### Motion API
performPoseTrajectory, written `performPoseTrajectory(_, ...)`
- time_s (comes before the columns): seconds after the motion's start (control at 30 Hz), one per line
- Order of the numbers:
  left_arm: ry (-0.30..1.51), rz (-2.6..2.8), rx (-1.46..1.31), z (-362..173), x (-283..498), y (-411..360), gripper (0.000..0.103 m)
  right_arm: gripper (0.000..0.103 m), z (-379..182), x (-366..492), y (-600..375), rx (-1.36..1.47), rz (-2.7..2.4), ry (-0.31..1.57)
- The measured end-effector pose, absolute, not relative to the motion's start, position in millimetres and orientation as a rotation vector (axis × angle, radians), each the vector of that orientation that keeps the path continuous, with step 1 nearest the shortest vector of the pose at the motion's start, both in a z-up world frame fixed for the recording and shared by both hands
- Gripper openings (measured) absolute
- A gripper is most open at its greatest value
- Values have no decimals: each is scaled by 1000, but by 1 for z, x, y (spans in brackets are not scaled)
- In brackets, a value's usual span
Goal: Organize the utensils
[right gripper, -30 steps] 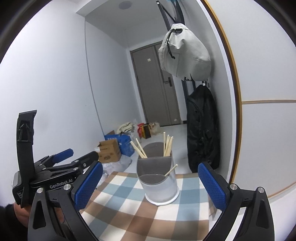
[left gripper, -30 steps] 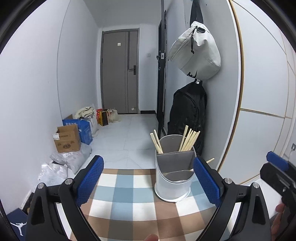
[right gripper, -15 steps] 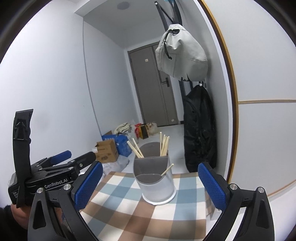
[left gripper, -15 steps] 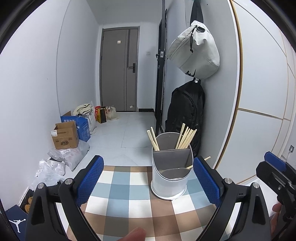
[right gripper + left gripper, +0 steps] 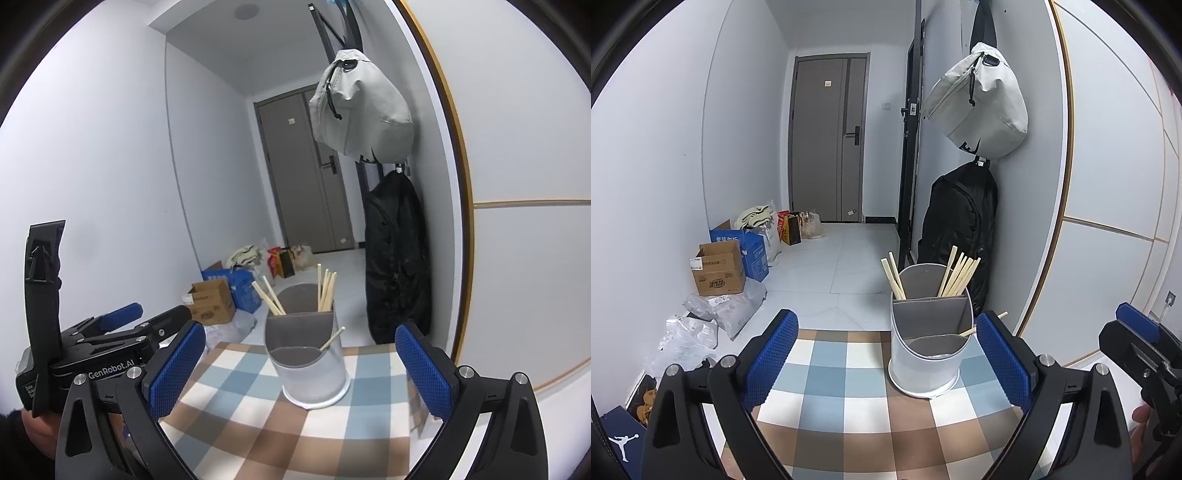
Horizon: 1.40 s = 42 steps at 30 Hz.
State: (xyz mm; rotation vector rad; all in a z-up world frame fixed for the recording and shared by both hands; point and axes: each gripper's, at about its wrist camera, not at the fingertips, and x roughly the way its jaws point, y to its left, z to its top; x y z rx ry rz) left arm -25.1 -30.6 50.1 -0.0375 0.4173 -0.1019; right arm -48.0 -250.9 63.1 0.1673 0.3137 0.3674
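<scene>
Left wrist view: the left gripper (image 5: 886, 354) gapes wide, empty. The utensil holder (image 5: 929, 347) stands upright on the checked cloth (image 5: 849, 402); two chopsticks (image 5: 894, 275) lean left, about six right, one low.

Right wrist view: the right gripper (image 5: 301, 365) is wide open, empty; holder ahead between its fingers.

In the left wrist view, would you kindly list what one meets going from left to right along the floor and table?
Cardboard box → blue box → utensil holder → right gripper.

A white-grey divided utensil holder (image 5: 929, 347) stands upright on the checked cloth, wooden chopsticks (image 5: 958, 271) leaning in its far compartments.
</scene>
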Motion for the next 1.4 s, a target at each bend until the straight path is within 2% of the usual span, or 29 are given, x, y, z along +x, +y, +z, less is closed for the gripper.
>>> performPoseTrajectory(1.4, 425, -105, -68, 47, -23, -30, 95, 103, 63, -47, -250, 153, 365, 320)
